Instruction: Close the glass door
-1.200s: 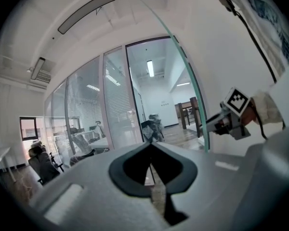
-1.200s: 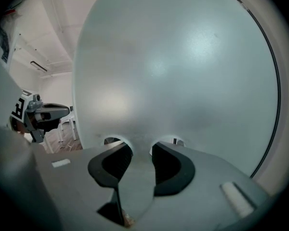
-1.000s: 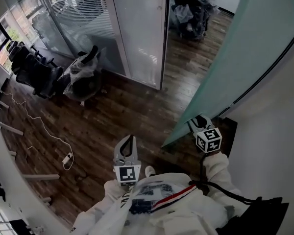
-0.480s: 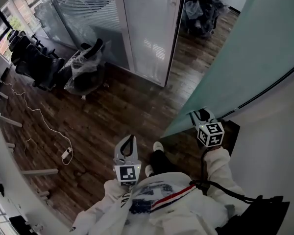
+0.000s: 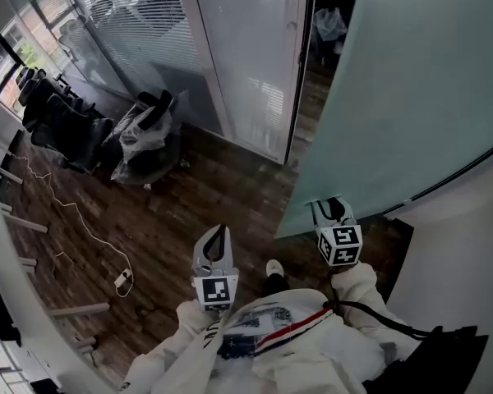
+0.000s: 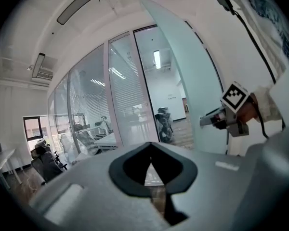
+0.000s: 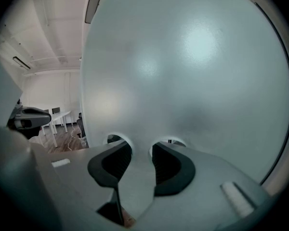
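The frosted glass door (image 5: 411, 97) stands ajar at the right, its free edge close to the white door frame (image 5: 300, 72). My right gripper (image 5: 330, 208) is open, and its fingertips rest against the door's face low down. In the right gripper view the glass (image 7: 192, 71) fills the picture, and the right gripper (image 7: 142, 150) shows its tips mirrored in it, with nothing between them. My left gripper (image 5: 216, 236) hangs in front of the person's body, shut and empty, away from the door. The left gripper view shows the left gripper (image 6: 150, 146), the door (image 6: 192, 81) and the right gripper (image 6: 216, 121).
A glass partition with blinds (image 5: 140, 23) runs along the back left. Dark office chairs (image 5: 57, 121) and a plastic-wrapped chair (image 5: 148, 138) stand on the wood floor. A white cable with a power strip (image 5: 123, 280) lies at the left. A white wall (image 5: 464, 253) is at the right.
The door has swung left towards the frame, and the gap to the room behind has narrowed. My right gripper moved along with the door. The left gripper kept its place before the body.
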